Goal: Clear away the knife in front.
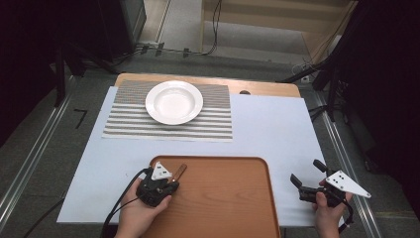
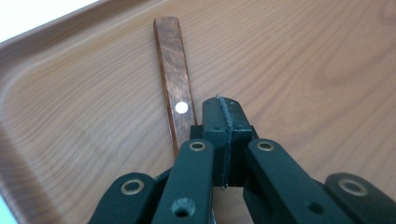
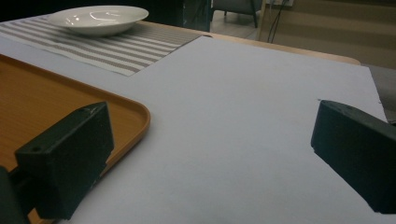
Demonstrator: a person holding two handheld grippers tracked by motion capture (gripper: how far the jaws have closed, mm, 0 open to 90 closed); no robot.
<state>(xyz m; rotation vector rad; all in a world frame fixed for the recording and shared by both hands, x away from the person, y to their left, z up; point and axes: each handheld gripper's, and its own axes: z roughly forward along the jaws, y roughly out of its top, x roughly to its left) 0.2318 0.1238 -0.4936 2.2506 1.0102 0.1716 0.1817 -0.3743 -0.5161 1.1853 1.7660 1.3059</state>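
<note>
A dark wooden utensil handle (image 1: 179, 171) (image 2: 173, 74) with a pale rivet lies on the wooden tray (image 1: 213, 159) (image 2: 303, 60) near its far left corner. My left gripper (image 1: 172, 185) (image 2: 223, 106) is low over the tray with its jaws pressed together, just right of the handle. The handle's near end runs under the gripper and is hidden, as is the rest of the utensil. My right gripper (image 1: 307, 172) (image 3: 212, 149) is open and holds nothing. It hovers over the white sheet to the right of the tray (image 3: 135, 114).
A white plate (image 1: 174, 102) (image 3: 98, 18) sits on a striped placemat (image 1: 124, 124) (image 3: 126, 51) at the far side of the table. A white sheet (image 1: 277, 129) covers most of the tabletop. Cables and dark stands are on the floor beyond.
</note>
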